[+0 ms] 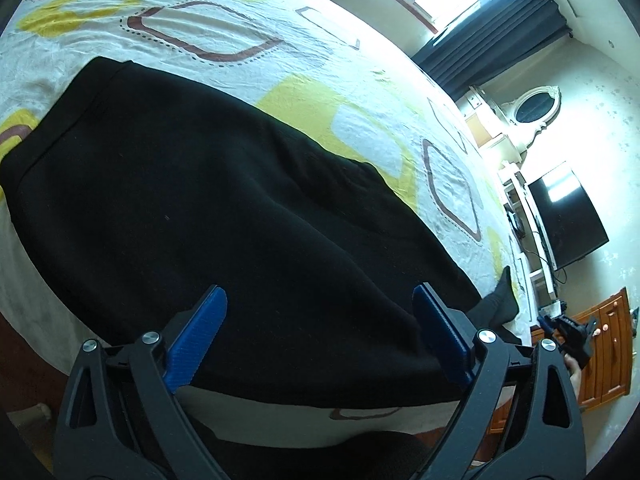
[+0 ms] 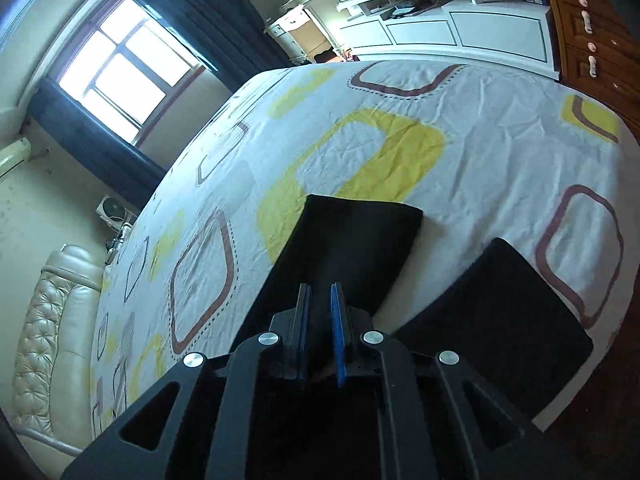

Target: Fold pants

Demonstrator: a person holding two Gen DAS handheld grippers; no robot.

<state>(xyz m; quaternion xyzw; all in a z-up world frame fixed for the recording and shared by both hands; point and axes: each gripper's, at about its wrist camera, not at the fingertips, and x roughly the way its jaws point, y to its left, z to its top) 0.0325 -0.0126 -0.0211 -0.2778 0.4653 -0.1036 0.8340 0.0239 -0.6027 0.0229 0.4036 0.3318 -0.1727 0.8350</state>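
Black pants (image 1: 200, 200) lie flat on the patterned bed sheet (image 1: 240, 20), waistband at the far left. My left gripper (image 1: 320, 292) hovers over their near edge, jaws wide open with nothing between the blue pads (image 1: 200, 332). In the right wrist view the two legs lie apart, the left leg (image 2: 360, 240) and the right leg (image 2: 500, 320). My right gripper (image 2: 320, 292) sits low over the left leg, its pads drawn close, and black cloth fills the narrow slit between them. The left wrist view shows the right gripper (image 1: 560, 328) small at the far right, held by a hand.
The bed sheet (image 2: 440, 100) spreads wide around the pants. A padded headboard (image 2: 48, 340) is at the left. Past the bed's foot stand a white cabinet (image 2: 460, 32), a wooden chest of drawers (image 2: 592, 40) and a TV (image 1: 568, 216). A dark sock-like shape (image 1: 504, 300) lies at the bed's edge.
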